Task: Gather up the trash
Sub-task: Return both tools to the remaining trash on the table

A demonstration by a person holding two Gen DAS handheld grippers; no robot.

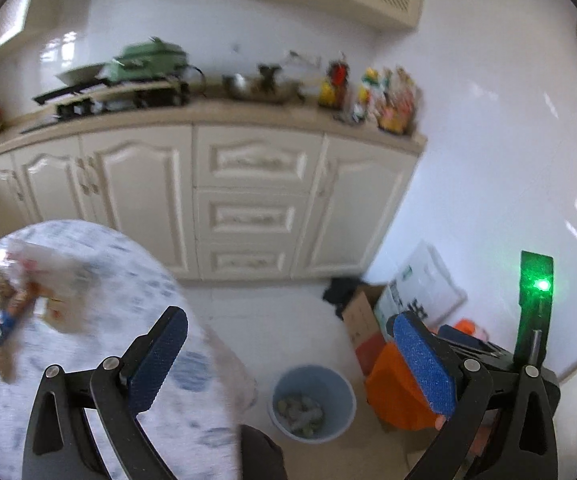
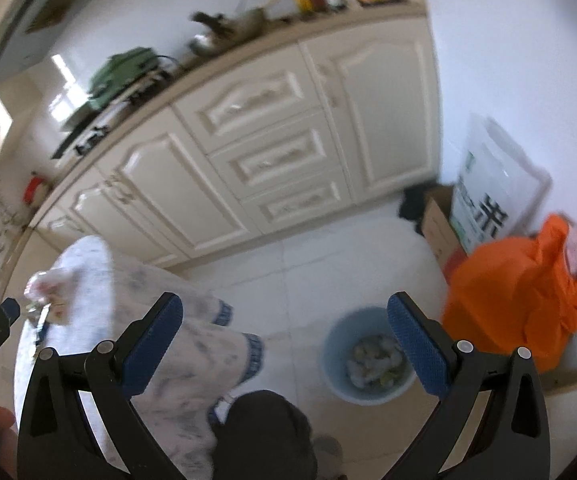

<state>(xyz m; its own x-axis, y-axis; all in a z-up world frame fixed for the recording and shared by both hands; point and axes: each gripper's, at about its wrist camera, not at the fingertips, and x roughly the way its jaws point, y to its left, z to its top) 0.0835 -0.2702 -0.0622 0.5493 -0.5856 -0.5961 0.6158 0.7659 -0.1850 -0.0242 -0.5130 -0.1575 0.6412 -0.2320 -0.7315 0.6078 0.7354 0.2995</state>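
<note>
Below, bare floor (image 2: 328, 256) between table edge (image 2: 224, 320) and bin (image 2: 336, 344).

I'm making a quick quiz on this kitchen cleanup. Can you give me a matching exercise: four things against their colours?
Things:
1. bin
2. big bag
3. pot
4. cupboard doors

Colours:
A. orange
B. cream
C. light blue
D. green

Pairs: 1-C, 2-A, 3-D, 4-B

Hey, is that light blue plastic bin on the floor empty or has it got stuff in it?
Partly filled: the light blue plastic bin stands upright, with crumpled pale wrappers covering its bottom, well below the rim.
</note>
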